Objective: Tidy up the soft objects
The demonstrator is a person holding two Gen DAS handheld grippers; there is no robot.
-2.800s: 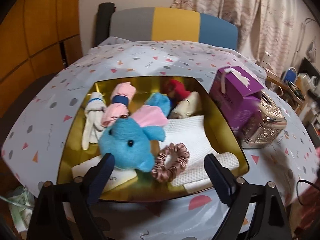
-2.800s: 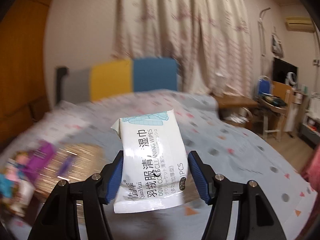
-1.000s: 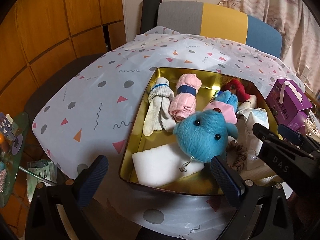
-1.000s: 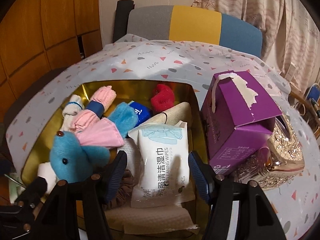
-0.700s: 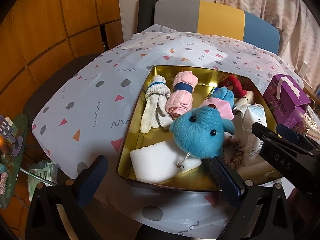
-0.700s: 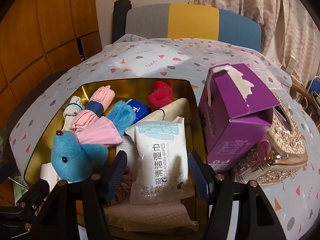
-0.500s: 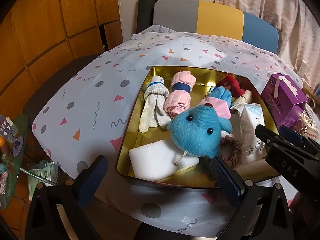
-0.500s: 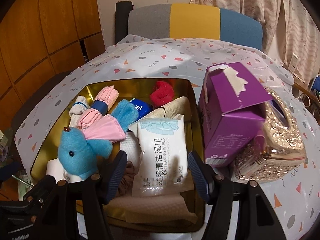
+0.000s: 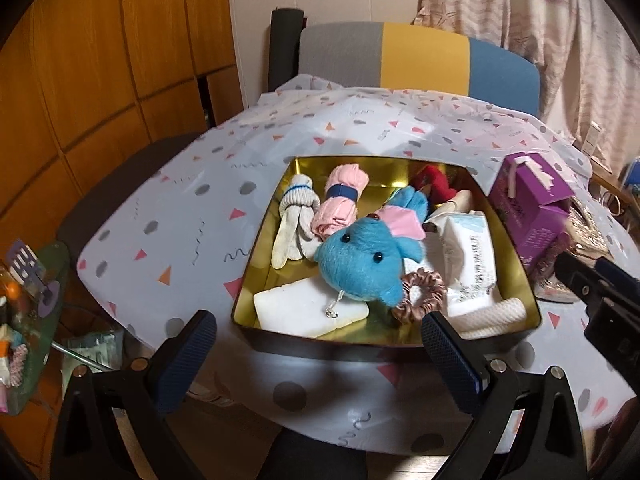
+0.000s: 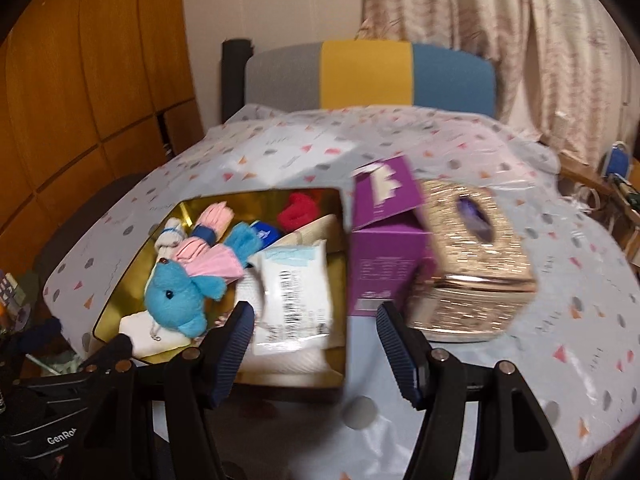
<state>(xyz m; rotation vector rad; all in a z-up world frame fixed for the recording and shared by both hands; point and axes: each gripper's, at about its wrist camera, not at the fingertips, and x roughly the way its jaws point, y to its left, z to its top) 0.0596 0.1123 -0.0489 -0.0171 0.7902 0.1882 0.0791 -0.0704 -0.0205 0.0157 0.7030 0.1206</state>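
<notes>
The lettering "GenRo" is read on the left gripper's [image 9: 316, 344] black body in the right wrist view; print on the wipes pack [image 9: 470, 258] is noted but not legible. The pack is found lying inside the gold tin [image 9: 260, 248], beside the blue plush toy [image 9: 362, 262]. Both the left gripper and the right gripper [image 10: 314, 332] are seen spread and empty. The tin is set on a confetti-patterned tablecloth [image 9: 180, 220]; a purple carton [image 10: 386, 248], wood panelling and curtains are recorded.
</notes>
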